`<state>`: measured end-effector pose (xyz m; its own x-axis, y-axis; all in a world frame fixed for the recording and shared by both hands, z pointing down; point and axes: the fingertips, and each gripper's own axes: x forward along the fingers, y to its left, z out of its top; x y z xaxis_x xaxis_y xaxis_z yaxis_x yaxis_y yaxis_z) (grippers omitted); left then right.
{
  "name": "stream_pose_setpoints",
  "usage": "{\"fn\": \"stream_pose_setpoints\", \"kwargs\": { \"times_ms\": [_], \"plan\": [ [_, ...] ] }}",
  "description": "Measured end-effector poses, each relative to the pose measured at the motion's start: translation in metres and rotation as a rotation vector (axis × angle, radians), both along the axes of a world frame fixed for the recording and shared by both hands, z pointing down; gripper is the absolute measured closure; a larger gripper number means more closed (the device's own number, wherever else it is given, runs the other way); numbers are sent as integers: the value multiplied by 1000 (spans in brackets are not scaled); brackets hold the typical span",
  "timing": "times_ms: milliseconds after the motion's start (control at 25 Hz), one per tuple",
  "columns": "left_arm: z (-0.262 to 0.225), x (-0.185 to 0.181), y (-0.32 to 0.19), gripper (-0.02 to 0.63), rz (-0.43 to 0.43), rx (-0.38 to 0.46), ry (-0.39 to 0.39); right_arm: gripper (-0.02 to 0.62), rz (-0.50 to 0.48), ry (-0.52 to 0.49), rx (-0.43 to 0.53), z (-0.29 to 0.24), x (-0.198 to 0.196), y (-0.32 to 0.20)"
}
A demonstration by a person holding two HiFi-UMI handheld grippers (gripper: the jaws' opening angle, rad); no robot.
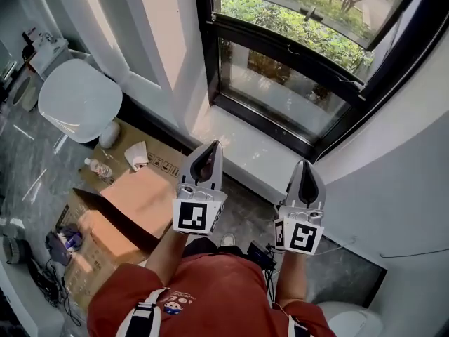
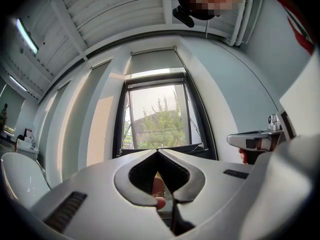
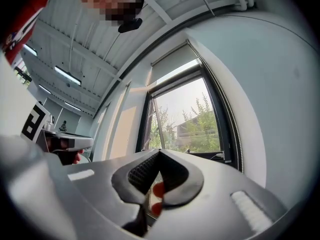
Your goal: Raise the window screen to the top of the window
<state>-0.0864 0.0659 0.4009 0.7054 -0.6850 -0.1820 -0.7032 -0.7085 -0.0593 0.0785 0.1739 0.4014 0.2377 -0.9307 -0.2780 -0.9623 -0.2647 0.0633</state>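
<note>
The black-framed window [image 1: 284, 69] is ahead of me, with green bushes outside. Its grey screen [image 2: 152, 62] hangs rolled down only over the top part of the opening, also visible as the screen [image 3: 175, 60] in the right gripper view. A bead chain [image 3: 227, 121] runs down the frame's right side. My left gripper [image 1: 212, 144] and right gripper [image 1: 304, 163] are held side by side in front of my chest, pointing at the window and short of the sill. Both are shut with nothing between the jaws: left gripper [image 2: 158, 150], right gripper [image 3: 160, 152].
A pale window sill [image 1: 235, 146] runs below the glass. Open cardboard boxes [image 1: 119, 220] lie on the floor at my left, beyond them a white round chair [image 1: 78, 100]. A white stool [image 1: 351, 320] stands at the lower right. White walls [image 1: 393, 181] flank the window.
</note>
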Motion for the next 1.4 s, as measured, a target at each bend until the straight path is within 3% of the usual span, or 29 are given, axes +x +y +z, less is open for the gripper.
{"fn": "stream_pose_setpoints", "kwargs": {
  "times_ms": [440, 1000, 1400],
  "plan": [
    [14, 40, -76, 601, 45, -46, 10, 586, 43, 45, -23, 8, 32, -70],
    [-2, 116, -222, 601, 205, -22, 11, 586, 181, 56, -42, -7, 86, -204],
    [-9, 151, -284, 601, 295, -41, 41, 586, 274, 82, -57, -19, 109, -252]
  ]
}}
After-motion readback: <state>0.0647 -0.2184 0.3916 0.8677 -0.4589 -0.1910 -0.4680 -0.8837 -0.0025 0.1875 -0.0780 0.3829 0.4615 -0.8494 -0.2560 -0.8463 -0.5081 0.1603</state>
